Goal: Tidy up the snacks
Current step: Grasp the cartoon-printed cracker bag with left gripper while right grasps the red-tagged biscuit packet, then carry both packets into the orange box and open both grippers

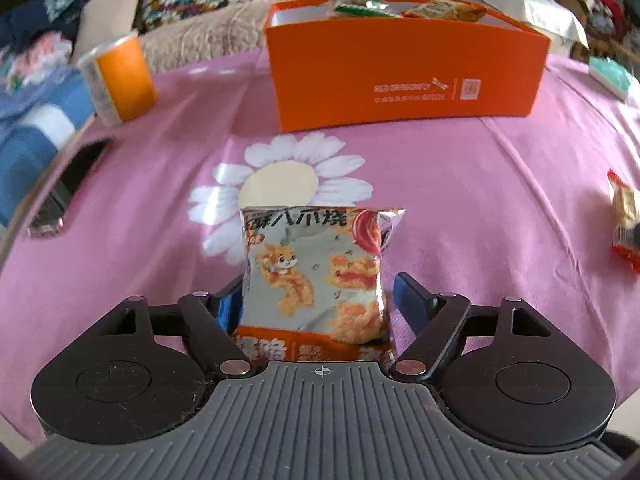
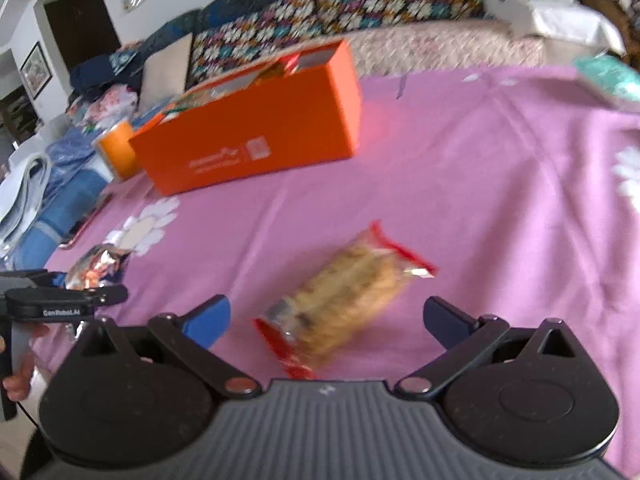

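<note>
A silver and orange snack bag (image 1: 316, 276) with a cartoon squirrel lies on the pink cloth between the fingers of my left gripper (image 1: 316, 292). The fingers stand wide on either side of it, the right one apart from the bag. An open orange box (image 1: 404, 68) with several snack packs inside stands beyond it. A clear pack of cookies with red ends (image 2: 344, 292) lies between the open fingers of my right gripper (image 2: 326, 320), untouched; it also shows in the left wrist view (image 1: 624, 224). The box (image 2: 256, 132) and the silver bag (image 2: 96, 268) also show in the right wrist view.
An orange cup (image 1: 116, 76) stands at the cloth's left edge, with a dark phone-like slab (image 1: 68, 188) near it. A teal and white object (image 1: 612, 76) lies at the right. A sofa with a flowered cover (image 2: 360, 4) runs behind. The left gripper's body (image 2: 60, 304) shows at the left of the right wrist view.
</note>
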Available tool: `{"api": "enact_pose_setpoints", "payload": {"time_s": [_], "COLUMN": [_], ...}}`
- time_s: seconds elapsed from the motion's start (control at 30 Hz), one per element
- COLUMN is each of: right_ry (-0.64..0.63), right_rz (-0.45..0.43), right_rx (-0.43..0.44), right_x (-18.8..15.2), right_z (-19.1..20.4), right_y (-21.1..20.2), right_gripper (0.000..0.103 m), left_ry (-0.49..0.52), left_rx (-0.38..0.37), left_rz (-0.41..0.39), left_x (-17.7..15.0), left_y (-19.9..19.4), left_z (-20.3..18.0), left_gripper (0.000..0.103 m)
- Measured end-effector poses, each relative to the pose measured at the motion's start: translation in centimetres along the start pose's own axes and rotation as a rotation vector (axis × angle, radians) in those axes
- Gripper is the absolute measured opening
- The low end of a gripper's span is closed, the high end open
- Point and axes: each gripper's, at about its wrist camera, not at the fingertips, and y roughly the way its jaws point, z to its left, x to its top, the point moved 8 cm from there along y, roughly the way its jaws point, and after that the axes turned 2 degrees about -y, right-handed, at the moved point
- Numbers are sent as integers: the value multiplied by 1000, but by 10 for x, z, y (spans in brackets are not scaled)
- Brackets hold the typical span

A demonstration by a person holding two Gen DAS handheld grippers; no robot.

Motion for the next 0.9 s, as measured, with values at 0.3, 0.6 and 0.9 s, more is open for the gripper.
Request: {"api": "enact_pose_setpoints", "payload": {"time_s": [0.3, 0.6, 0.9], "right_ry": [-100, -137, -178], "right_rz": [27, 2, -28], "right_rx": [14, -10, -32], "right_x": [15, 8, 7], "right_z": [43, 35, 29], "right_y": [41, 33, 22], "right_gripper": [103, 102, 49], "left_ry": [-59, -54, -79], "left_rx": [-16, -24, -146], "left_rz": [35, 24, -33], "left_x": [-3, -7, -3], "left_y": [6, 4, -8], "left_z": [8, 6, -1], "left_gripper": [63, 70, 27]}}
